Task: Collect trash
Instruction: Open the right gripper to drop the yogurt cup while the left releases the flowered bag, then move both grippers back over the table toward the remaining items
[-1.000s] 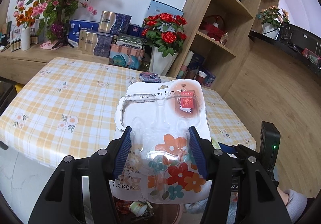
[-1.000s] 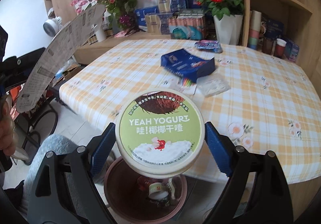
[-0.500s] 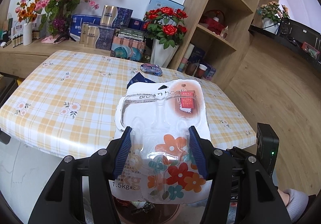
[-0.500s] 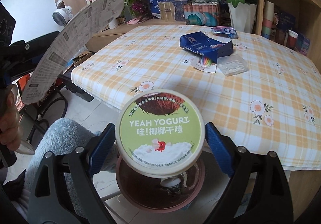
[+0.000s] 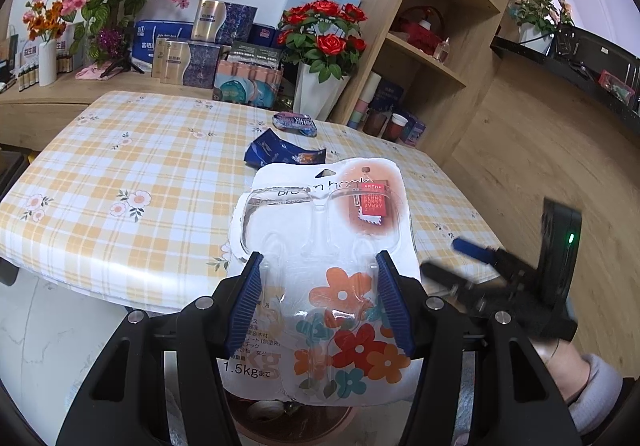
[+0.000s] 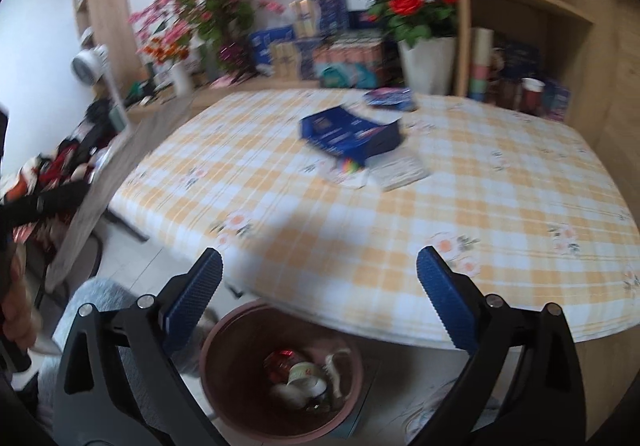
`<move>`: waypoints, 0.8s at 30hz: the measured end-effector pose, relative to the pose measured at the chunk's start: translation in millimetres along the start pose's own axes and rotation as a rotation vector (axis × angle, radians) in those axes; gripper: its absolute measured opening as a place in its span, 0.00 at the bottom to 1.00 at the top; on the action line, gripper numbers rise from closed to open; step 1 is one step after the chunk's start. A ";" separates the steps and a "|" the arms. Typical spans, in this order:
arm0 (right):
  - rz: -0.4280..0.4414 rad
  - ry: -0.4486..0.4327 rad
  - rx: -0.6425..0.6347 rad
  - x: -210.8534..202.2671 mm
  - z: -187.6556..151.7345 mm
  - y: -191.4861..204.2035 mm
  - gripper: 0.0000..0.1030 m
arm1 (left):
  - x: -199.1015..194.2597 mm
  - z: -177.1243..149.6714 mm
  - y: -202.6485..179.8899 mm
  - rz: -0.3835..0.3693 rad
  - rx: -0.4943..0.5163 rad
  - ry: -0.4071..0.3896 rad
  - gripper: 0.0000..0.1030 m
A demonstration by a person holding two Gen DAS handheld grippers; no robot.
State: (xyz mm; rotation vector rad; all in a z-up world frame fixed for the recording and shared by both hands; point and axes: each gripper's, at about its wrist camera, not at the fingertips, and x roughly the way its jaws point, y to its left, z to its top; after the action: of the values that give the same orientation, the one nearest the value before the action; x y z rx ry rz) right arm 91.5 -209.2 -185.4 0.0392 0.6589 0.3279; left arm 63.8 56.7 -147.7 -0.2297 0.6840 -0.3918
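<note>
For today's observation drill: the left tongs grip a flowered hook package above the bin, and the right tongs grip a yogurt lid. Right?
Not quite. The right tongs hold nothing; the right wrist view shows them opening, empty, above the bin. The left tongs do grip the flowered hook package.

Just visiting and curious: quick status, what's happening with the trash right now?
Left gripper clamped on flowered blister pack, over bin. Right gripper opening, fingers empty. Bin below, trash inside. Blue box left on table. Nothing blocking.
</note>
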 end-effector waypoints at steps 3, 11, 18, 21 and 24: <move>-0.029 -0.027 0.039 -7.1 4.8 -16.6 0.94 | 4.9 -4.1 -2.2 -0.006 0.004 0.018 0.54; -0.060 -0.044 0.092 -14.1 5.7 -39.2 0.94 | 20.5 -14.5 -6.5 -0.042 -0.005 0.076 0.54; -0.058 -0.031 0.098 -12.7 0.0 -40.6 0.94 | 29.0 -22.4 -2.8 -0.047 -0.028 0.099 0.74; -0.057 -0.023 0.100 -10.2 -2.7 -39.5 0.94 | 29.5 -21.8 2.9 -0.028 -0.045 0.098 0.75; -0.055 -0.016 0.101 -8.7 -5.3 -39.2 0.94 | 29.1 -22.3 10.6 -0.005 -0.068 0.091 0.76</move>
State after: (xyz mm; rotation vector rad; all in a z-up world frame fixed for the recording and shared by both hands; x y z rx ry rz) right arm 93.1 -249.4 -189.8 0.1200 0.6596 0.2403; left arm 72.7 52.2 -184.5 -0.2790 0.7875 -0.3857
